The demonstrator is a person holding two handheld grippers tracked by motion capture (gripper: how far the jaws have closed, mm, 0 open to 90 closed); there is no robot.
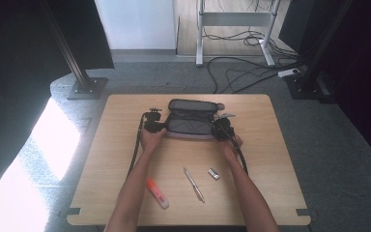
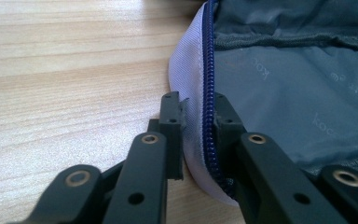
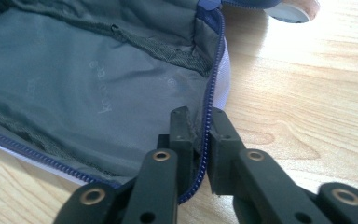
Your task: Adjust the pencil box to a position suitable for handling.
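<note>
Pencil case (image 1: 189, 120): we have it lying unzipped and spread flat on the wooden surface (image 1: 106, 159), stretched between our two tools.
Left tool (image 2: 199, 108): jaws narrow, pinching the case's pale fabric edge and blue zipper (image 2: 208, 70).
Right tool (image 3: 199, 122): jaws narrow, nipping the zipper rim at the opposite end.
Handling: we judge it light, soft and floppy; the stitched zipper rim gives the firmest hold.
Materials: smooth grey printed lining (image 3: 74, 88), ribbed zipper teeth, mesh pocket edge.
Nearer us than the tools: highlighter (image 1: 157, 193), pen (image 1: 193, 184), small eraser-like block (image 1: 213, 174).
</note>
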